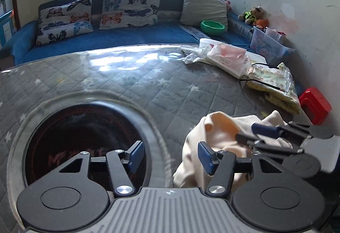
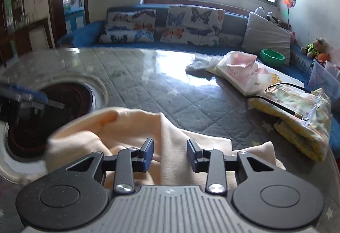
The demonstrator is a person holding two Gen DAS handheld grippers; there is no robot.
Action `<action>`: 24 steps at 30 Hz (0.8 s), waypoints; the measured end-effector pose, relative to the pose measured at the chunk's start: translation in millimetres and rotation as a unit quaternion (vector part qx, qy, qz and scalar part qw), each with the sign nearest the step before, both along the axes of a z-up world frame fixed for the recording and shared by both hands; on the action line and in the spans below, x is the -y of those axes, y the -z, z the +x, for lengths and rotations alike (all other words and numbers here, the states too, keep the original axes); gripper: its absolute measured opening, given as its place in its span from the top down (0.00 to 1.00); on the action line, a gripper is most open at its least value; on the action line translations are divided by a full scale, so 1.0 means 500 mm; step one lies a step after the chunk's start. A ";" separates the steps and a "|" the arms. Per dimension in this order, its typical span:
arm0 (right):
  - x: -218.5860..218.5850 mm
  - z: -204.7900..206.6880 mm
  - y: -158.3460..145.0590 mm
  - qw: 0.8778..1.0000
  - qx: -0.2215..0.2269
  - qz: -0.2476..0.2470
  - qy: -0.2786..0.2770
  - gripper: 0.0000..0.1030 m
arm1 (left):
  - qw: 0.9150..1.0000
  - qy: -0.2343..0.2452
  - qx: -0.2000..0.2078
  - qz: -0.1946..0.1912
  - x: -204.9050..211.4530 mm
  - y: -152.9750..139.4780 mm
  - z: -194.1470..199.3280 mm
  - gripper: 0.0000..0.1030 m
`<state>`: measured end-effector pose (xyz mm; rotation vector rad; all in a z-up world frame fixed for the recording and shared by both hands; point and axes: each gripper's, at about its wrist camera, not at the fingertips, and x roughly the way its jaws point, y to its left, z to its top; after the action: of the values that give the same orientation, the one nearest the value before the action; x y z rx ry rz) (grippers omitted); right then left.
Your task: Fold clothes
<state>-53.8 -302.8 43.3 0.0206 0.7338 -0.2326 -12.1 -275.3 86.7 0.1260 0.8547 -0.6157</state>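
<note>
The cream garment [image 1: 216,143] is cut off by the left gripper [image 1: 171,155] body at its near edge, and the right gripper [image 1: 274,135], itself blurred, hides its right part. In the right wrist view the garment [image 2: 170,133] runs under the right gripper [image 2: 170,153], its lower part unseen. Left of the garment, the left gripper [image 2: 23,99] is a blur cut off by the picture's edge. The round dark inset [image 2: 70,95] behind it is partly hidden; its red lettering [image 1: 76,155] is unreadable.
</note>
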 end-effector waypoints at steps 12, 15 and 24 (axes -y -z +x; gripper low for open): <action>0.023 -0.141 -0.062 0.993 0.054 -0.087 0.058 0.98 | 0.999 0.028 -0.025 0.023 0.078 0.064 0.032 0.38; 0.046 -0.190 -0.072 0.989 0.062 -0.094 0.092 0.98 | 0.998 0.035 -0.037 0.022 0.075 0.077 0.032 0.58; 0.086 -0.310 -0.037 0.983 0.030 -0.063 0.171 0.98 | 0.998 0.041 -0.031 0.024 0.073 0.073 0.018 0.75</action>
<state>-209.0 -345.8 61.6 0.0337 0.6520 -0.6049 -3.4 -311.7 50.0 0.1875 0.9284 -0.6785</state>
